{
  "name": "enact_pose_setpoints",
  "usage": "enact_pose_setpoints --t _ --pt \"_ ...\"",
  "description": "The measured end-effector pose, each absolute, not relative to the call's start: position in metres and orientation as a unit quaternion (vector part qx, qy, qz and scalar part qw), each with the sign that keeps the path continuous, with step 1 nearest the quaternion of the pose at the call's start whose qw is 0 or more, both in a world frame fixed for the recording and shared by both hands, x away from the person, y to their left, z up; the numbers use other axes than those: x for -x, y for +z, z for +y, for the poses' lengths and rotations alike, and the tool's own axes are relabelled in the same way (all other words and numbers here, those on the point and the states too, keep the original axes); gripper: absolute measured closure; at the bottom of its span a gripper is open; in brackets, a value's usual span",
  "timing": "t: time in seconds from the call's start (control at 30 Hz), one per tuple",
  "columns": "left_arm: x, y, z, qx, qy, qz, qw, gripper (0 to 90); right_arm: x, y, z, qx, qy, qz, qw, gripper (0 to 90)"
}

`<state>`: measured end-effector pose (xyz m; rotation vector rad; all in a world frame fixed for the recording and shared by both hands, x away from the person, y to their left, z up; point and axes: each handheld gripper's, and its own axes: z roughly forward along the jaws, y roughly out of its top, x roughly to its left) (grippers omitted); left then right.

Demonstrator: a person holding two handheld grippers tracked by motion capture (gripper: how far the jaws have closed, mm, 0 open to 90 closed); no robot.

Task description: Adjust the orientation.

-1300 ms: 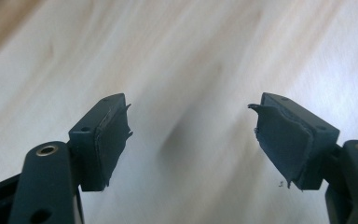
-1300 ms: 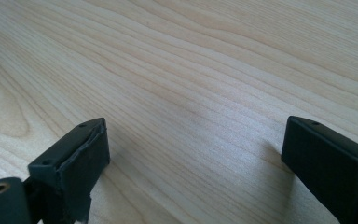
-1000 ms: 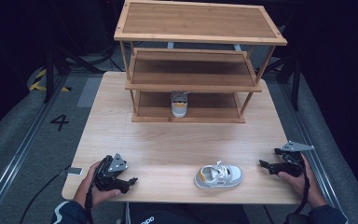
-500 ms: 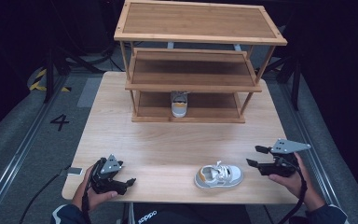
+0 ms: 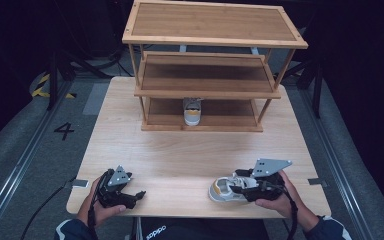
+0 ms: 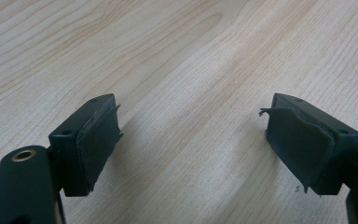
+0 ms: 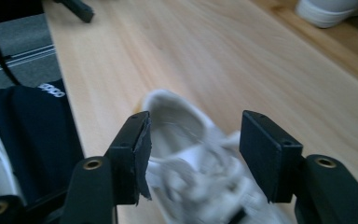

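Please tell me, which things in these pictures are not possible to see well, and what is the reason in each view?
- White shoe on the table, high view: its right part is covered by the right claw.
- The same shoe, right claw view: blurred, its lower part cut off by the bottom edge.
- Second shoe on the rack's lowest shelf, high view: partly hidden by the middle shelf, too small for details.

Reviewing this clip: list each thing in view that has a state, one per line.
Left gripper: open, nothing between its jaws, over bare table.
Right gripper: open, jaws on either side of the near shoe, not closed on it.
Near shoe: on the table's front edge.
Far shoe: on the rack's bottom shelf.
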<state>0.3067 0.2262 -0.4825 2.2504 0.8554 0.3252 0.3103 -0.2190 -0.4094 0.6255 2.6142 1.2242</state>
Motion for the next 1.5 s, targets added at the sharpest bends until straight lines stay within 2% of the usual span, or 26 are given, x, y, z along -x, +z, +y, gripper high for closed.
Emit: enact_pose_setpoints --t 0.17,0.3,0.57,0.6,0.63,0.9,1.17,1.23,1.5 --pt "-0.306 -0.483 0.226 -0.867 0.125 0.332 0.349 17.6 -0.303 -0.417 -0.197 -0.185 0.402 0.893 0.077 49.1" --pt "-0.306 -0.483 0.226 -0.867 0.125 0.333 0.349 17.6 -0.298 -0.429 -0.181 -0.180 0.380 0.903 0.086 53.2" --pt "-0.306 -0.483 0.226 -0.867 0.125 0.333 0.349 17.6 -0.311 -0.441 -0.174 -0.204 0.369 0.904 0.075 59.5" --pt "-0.306 -0.483 0.226 -0.867 0.125 0.333 0.349 17.6 -0.313 -0.441 -0.173 -0.199 0.369 0.905 0.076 66.0" --pt "-0.306 -0.483 0.226 -0.867 0.126 0.333 0.349 17.6 -0.315 -0.441 -0.172 -0.193 0.372 0.905 0.077 68.2" --pt "-0.307 -0.483 0.226 -0.868 0.125 0.332 0.348 17.1 -0.338 -0.440 -0.159 -0.144 0.373 0.914 0.074 75.4" --pt "-0.306 -0.483 0.225 -0.867 0.126 0.334 0.348 17.3 -0.347 -0.439 -0.152 -0.091 0.377 0.921 0.039 78.5" --pt "-0.305 -0.483 0.225 -0.866 0.127 0.336 0.349 17.4 -0.343 -0.435 -0.156 -0.074 0.362 0.929 0.023 76.9" --pt "-0.304 -0.483 0.225 -0.863 0.128 0.341 0.349 17.4 -0.322 -0.423 -0.174 -0.036 0.303 0.952 0.012 70.7"
